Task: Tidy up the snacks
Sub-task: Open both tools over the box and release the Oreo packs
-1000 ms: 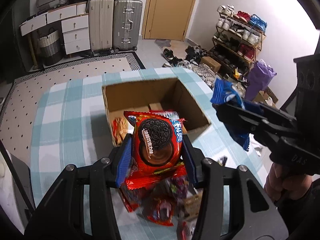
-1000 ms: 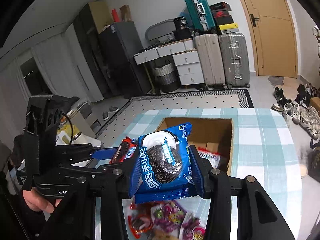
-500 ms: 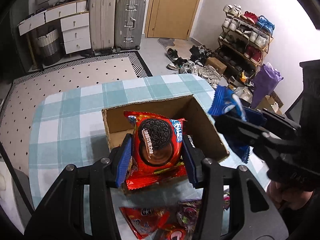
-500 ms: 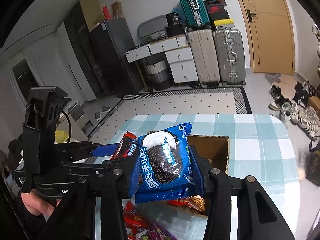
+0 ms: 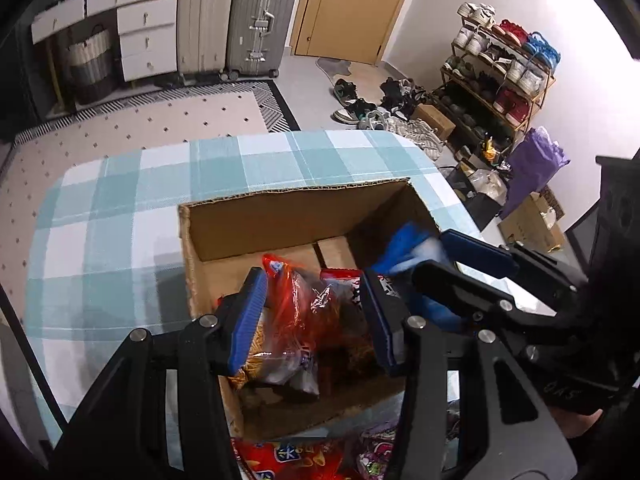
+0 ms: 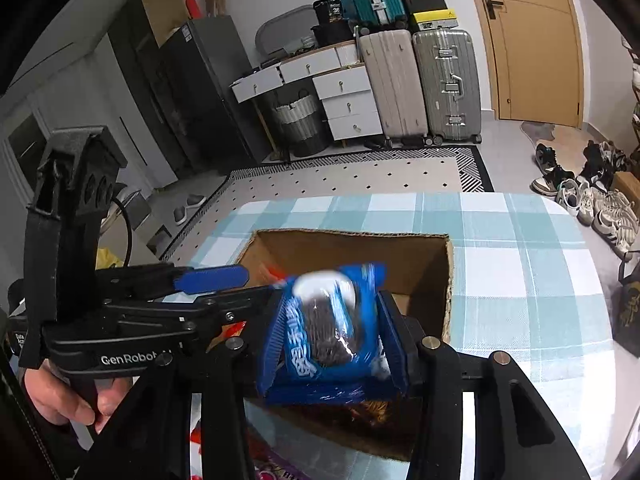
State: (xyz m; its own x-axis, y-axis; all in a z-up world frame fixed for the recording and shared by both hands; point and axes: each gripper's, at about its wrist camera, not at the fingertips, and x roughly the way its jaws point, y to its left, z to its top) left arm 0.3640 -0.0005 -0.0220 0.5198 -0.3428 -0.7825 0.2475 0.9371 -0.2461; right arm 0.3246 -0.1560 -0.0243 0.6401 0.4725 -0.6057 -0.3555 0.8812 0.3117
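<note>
The cardboard box (image 5: 296,216) sat open on the table with the blue-and-white checked cloth (image 5: 120,208), and it already had snacks inside. Among them were a clear bag of yellowish sticks with a red top (image 5: 280,320) and a red packet (image 5: 340,276) further back. Your left tongs (image 5: 316,316) hung over the box mouth with the fingers (image 5: 248,316) spread apart; the bagged snacks lay between them, blurred, and nothing looked pinched.

Your right tongs (image 6: 332,340) were above the near right part of the box, seen from the right wrist camera. The blue cookie packet (image 6: 324,332) sat between the two blue pads, which bracketed its sides. The packet was smeared with blur, so I could not tell whether the pads were clamped on it or had let go. In the left wrist view the same packet (image 5: 404,248) showed as a blue-and-white smear inside the right wall of the box, just ahead of your right tongs (image 5: 436,256).

More packets lay on the cloth in front of the box, near you, red ones (image 5: 288,456) and a purple-pink one (image 5: 376,448).

Beyond the table were two suitcases (image 5: 232,20), white drawers (image 5: 148,40), a wooden door (image 5: 352,4) and a shoe rack (image 5: 500,68) by the wall.
</note>
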